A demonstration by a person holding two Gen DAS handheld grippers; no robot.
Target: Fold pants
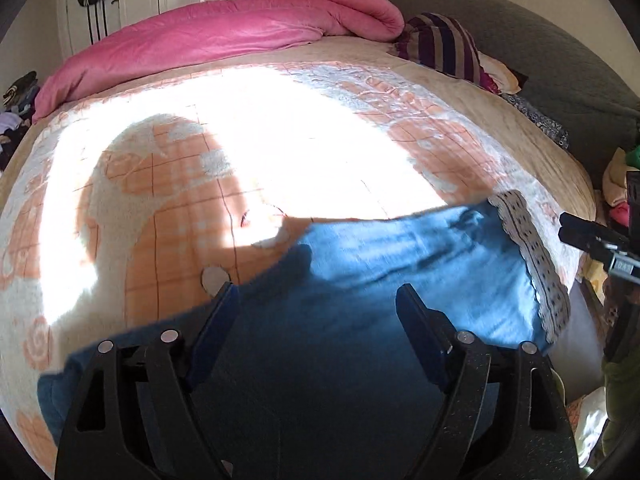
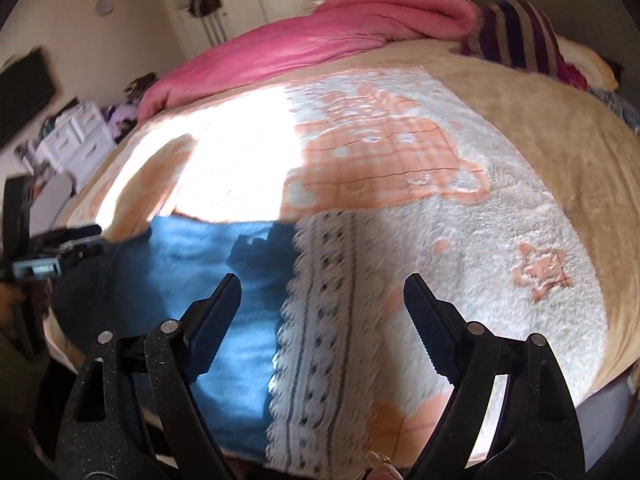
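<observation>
Blue pants [image 1: 380,280] with a white lace-patterned band [image 1: 532,256] lie flat at the near edge of the bed. My left gripper [image 1: 316,296] is open and empty, just above the blue fabric. My right gripper [image 2: 324,284] is open and empty above the lace band [image 2: 324,320], where it meets the blue cloth [image 2: 192,256]. The right gripper shows at the right edge of the left wrist view [image 1: 568,228]. The left gripper shows at the left edge of the right wrist view [image 2: 86,236].
The bed has a peach and white fleece blanket [image 1: 200,184] with a bright sun patch. A pink quilt [image 1: 224,32] and a striped pillow [image 1: 444,44] lie at the far side. Clutter sits beside the bed on the right [image 1: 620,184], and white drawers stand left [image 2: 76,136].
</observation>
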